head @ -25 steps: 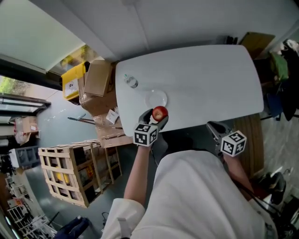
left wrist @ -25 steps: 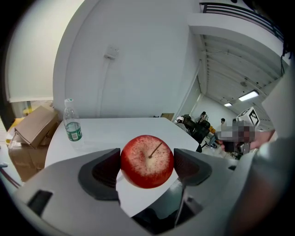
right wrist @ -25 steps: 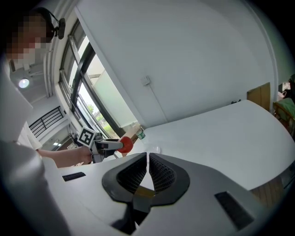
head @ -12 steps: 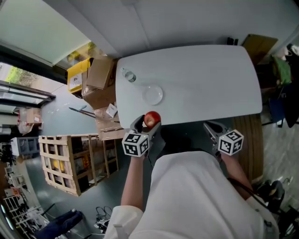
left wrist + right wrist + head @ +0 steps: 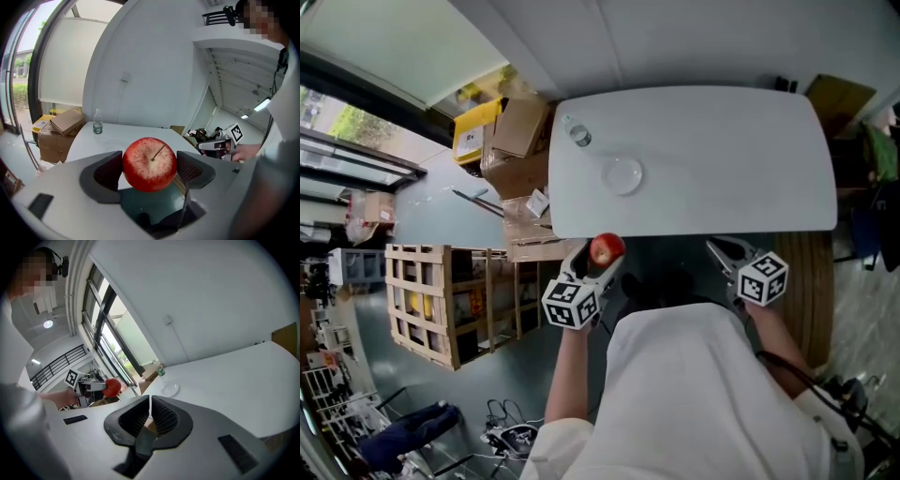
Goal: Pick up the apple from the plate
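Note:
A red apple (image 5: 606, 248) (image 5: 149, 163) is clamped between the jaws of my left gripper (image 5: 595, 259) (image 5: 150, 169), held in the air off the near edge of the white table (image 5: 722, 159). The small clear plate (image 5: 622, 175) (image 5: 168, 389) lies bare on the table's left part, well beyond the apple. My right gripper (image 5: 724, 251) (image 5: 149, 420) hovers off the table's near edge at the right, jaws pressed together with nothing between them. In the right gripper view the apple (image 5: 112, 386) shows at the left in the other gripper.
A water bottle (image 5: 577, 133) (image 5: 97, 123) stands at the table's far left corner. Cardboard boxes (image 5: 517, 131) and a yellow bin (image 5: 473, 135) sit on the floor left of the table, a wooden crate (image 5: 441, 300) nearer me. A wall runs behind the table.
My left gripper has drawn the apple back from over the table edge toward my body. The right gripper has stayed about where it was.

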Available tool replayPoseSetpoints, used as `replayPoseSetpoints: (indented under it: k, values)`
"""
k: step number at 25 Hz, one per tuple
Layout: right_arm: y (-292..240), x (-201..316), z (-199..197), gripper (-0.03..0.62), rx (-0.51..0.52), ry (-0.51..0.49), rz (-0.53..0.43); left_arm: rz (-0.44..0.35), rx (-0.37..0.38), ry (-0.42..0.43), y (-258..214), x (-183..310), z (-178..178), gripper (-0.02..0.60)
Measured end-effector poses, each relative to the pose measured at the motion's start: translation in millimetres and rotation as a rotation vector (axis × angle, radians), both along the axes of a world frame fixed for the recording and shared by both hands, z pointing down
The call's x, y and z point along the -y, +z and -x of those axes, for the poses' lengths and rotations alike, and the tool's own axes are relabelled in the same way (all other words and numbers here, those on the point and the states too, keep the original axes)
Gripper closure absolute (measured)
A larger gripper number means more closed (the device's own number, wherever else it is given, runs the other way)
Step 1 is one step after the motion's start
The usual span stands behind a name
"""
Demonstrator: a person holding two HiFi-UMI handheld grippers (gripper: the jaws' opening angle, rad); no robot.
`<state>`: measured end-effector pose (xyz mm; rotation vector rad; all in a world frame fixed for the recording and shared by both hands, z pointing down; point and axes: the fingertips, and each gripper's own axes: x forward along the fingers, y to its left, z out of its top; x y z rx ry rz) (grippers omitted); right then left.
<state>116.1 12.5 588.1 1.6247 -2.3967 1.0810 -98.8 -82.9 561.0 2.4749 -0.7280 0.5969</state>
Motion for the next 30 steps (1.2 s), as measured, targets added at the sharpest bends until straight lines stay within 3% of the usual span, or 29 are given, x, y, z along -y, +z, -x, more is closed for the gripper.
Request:
replayPoseSetpoints:
  k: [15,30]
  values:
    - [-7,10,50,0.557,0.001,-0.002,-0.030,0.005,-0.060,-0.025,-13,-12,55,0.218]
    - [-13,22,55,0.557,-0.018,0.012,-0.026,0.006,-0.081,-0.012,-11,-2,65,0.218]
